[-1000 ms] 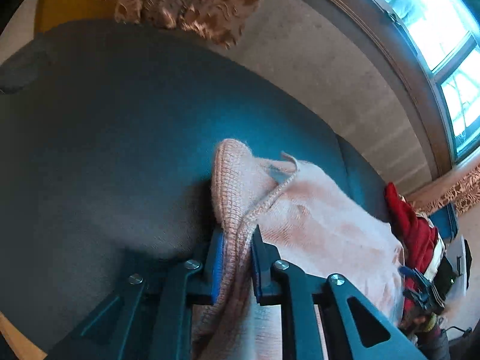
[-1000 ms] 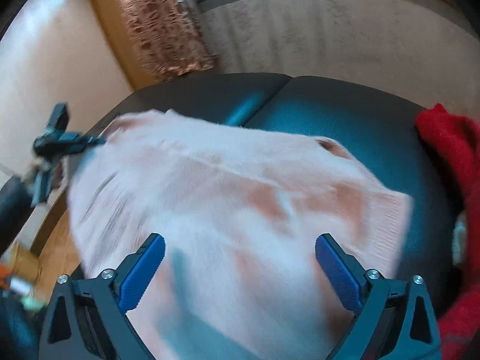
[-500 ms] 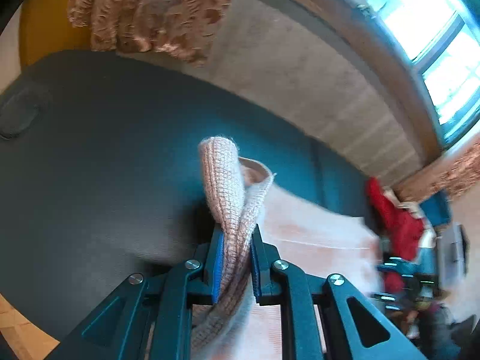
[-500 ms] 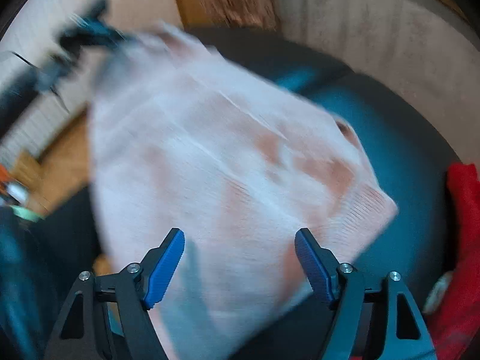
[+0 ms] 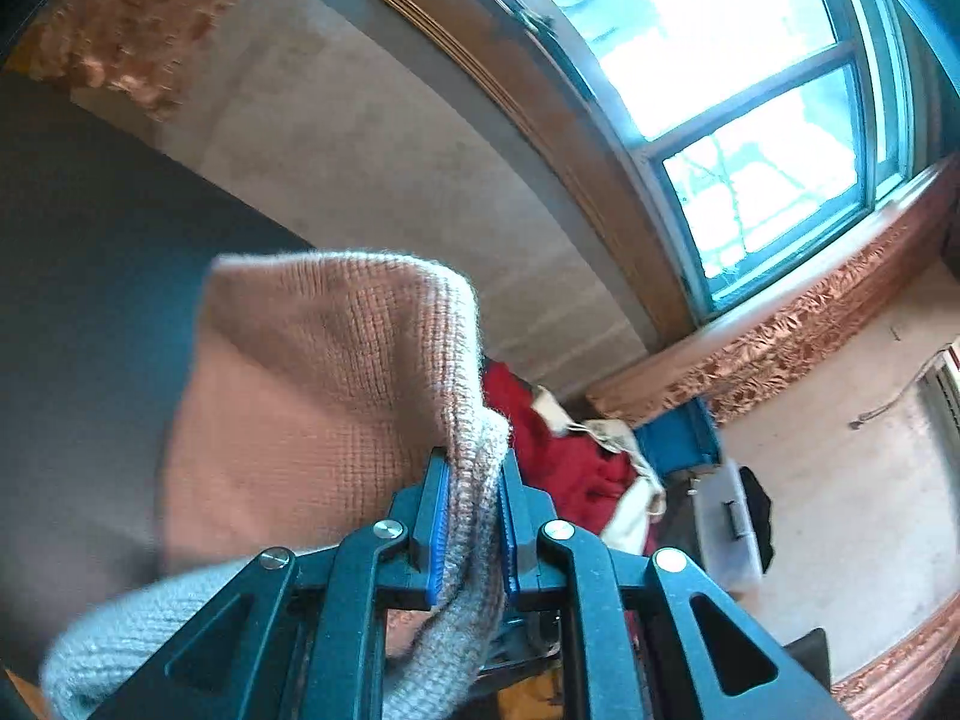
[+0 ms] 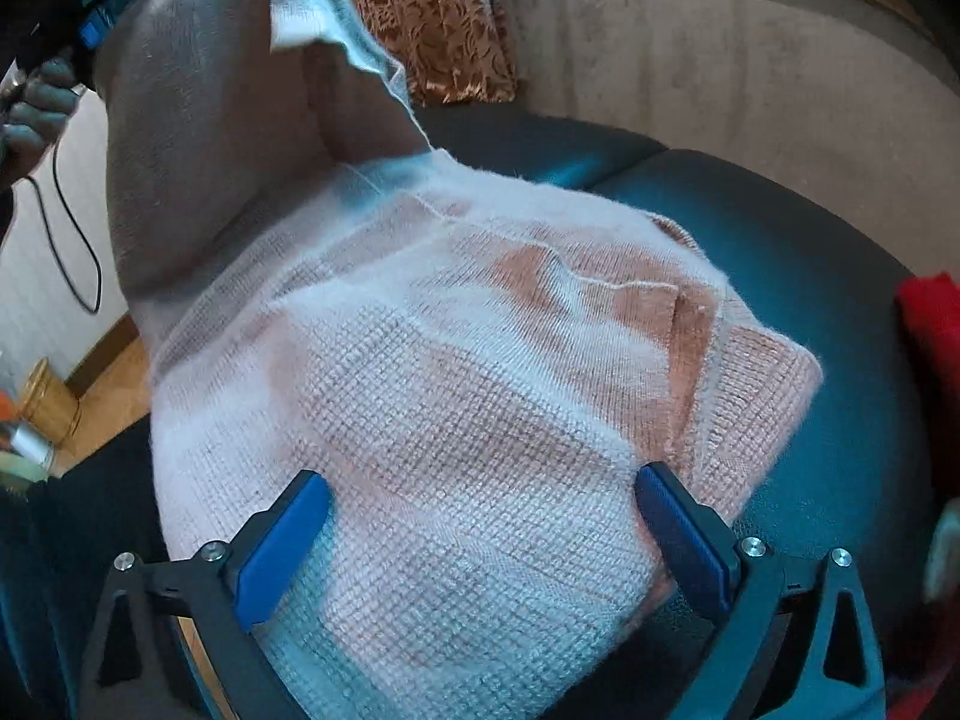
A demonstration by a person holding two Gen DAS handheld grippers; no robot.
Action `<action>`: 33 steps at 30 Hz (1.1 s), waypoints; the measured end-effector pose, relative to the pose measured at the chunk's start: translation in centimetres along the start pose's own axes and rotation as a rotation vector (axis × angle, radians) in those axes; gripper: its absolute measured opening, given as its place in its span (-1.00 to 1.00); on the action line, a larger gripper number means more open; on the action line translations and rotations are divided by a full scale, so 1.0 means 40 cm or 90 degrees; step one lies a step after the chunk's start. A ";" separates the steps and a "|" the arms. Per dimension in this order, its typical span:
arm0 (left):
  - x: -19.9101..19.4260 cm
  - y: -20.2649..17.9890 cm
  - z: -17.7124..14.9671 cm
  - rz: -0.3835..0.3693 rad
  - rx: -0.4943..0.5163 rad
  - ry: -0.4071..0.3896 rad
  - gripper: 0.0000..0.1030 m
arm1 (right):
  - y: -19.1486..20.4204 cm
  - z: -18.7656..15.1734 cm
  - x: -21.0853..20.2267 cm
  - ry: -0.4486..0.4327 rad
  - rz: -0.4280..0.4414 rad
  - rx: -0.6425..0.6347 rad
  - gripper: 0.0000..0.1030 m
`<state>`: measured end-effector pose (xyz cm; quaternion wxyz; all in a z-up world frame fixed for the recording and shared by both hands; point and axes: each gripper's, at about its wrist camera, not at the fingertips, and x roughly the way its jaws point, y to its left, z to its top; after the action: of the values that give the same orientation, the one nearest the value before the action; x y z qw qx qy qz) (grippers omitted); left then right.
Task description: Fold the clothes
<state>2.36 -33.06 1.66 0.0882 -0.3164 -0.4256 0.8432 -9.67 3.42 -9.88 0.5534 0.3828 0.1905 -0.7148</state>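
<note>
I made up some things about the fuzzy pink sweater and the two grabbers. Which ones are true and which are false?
1. The left gripper pinches the pink sweater. True.
2. The right gripper is squeezed tight on the sweater. False: its jaws stand wide open, having just opened further, with the knit spread between them untouched.
3. The sweater lies partly on a dark sofa. True.
4. The red garment is in the left gripper. False: it lies apart, at the sofa's far end.
5. A window shows behind the sofa. True.
</note>
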 end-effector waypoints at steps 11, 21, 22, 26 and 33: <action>0.348 -0.130 -0.082 -0.002 -0.025 0.123 -0.76 | -0.006 -0.031 -0.021 -0.038 0.018 0.017 1.00; 0.558 -0.029 -0.185 0.113 -0.133 0.258 -0.67 | -0.008 -0.053 -0.034 -0.056 0.036 0.031 1.00; 0.556 -0.041 -0.185 0.114 -0.129 0.264 -0.62 | -0.006 -0.055 -0.034 -0.055 0.034 0.030 1.00; 0.529 -0.097 -0.183 0.096 -0.114 0.290 -0.49 | 0.001 -0.061 -0.040 -0.057 0.030 0.033 1.00; 0.379 -0.170 -0.147 0.000 -0.031 0.255 -0.41 | 0.009 -0.105 -0.124 -0.077 0.024 0.092 1.00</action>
<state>-6.78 -18.59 -2.59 0.1632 -0.4800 -0.4196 0.7530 -7.46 9.43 -8.72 0.5483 0.3817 0.0974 -0.7377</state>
